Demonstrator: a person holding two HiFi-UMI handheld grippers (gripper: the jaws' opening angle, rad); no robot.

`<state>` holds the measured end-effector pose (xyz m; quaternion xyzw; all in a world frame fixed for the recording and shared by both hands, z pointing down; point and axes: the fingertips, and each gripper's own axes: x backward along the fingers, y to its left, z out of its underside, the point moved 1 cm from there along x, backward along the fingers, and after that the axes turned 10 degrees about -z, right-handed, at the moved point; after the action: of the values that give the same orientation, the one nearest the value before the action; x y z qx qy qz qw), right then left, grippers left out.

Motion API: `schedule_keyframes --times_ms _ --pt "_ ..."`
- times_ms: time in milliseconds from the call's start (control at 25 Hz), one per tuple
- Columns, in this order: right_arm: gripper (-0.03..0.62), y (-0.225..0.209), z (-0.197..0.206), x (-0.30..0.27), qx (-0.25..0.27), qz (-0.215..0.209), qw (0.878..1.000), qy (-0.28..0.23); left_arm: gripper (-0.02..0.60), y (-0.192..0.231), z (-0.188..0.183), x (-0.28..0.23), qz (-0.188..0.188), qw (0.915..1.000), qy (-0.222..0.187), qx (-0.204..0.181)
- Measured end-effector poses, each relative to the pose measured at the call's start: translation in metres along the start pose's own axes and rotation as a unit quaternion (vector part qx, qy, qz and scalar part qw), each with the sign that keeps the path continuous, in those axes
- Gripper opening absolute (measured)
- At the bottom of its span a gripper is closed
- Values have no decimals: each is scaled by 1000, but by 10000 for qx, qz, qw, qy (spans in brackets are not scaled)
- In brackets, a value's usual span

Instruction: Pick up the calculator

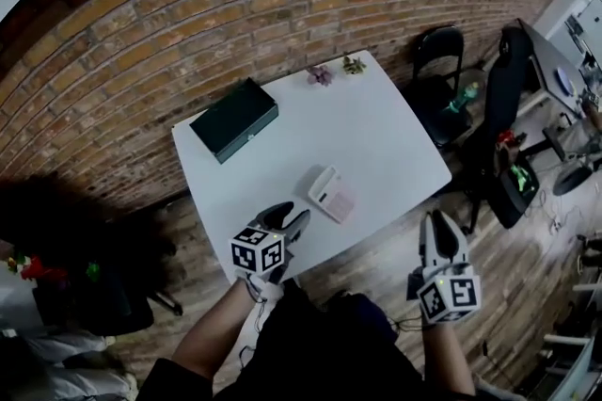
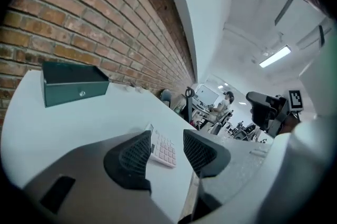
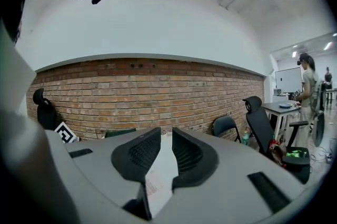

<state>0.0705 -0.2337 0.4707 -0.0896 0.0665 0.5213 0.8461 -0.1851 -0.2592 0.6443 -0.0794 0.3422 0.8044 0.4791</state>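
A: Nearest?
B: Left gripper (image 2: 167, 145) at the desk's (image 1: 376, 136) near edge, fingers spread, empty. Right gripper (image 3: 166, 136) off the desk's corner, fingers slightly parted, empty too.
A: And the pink calculator (image 1: 331, 194)?
B: Flat on the desk, just beyond the left gripper, untouched. Farther back, a dark green box (image 1: 235, 119) by the brick wall (image 1: 188, 32).

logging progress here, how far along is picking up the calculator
Nothing is done yet: the pale pink calculator lies flat on the white square table. In hand: the left gripper sits just short of it, jaws apart and aimed at it, not touching. The right gripper is open and empty, off the table's edge. To do: close on the calculator and lift.
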Motion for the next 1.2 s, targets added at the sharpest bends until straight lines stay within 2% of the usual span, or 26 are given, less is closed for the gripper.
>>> schedule_keyframes --times_ms 280,440,880,1000,1120,1200 --pt "71 -34 26 -10 -318 10 9994 152 204 34 34 -80 -284 9965 767 192" --pt "64 -66 37 -13 -478 5 9987 188 204 34 37 -110 -423 9938 915 473" --pt "61 -107 52 -24 -681 126 9970 351 196 25 44 -172 -206 9866 1436 748" --pt "61 -111 51 -26 -670 127 9969 380 174 28 44 -177 -245 9849 1451 913" --pt "57 -112 52 -29 -692 51 9968 410 87 33 45 -176 -306 9838 1441 1019" --pt "55 -111 51 -30 -697 -4 9967 407 78 32 46 -174 -269 9832 1442 1086"
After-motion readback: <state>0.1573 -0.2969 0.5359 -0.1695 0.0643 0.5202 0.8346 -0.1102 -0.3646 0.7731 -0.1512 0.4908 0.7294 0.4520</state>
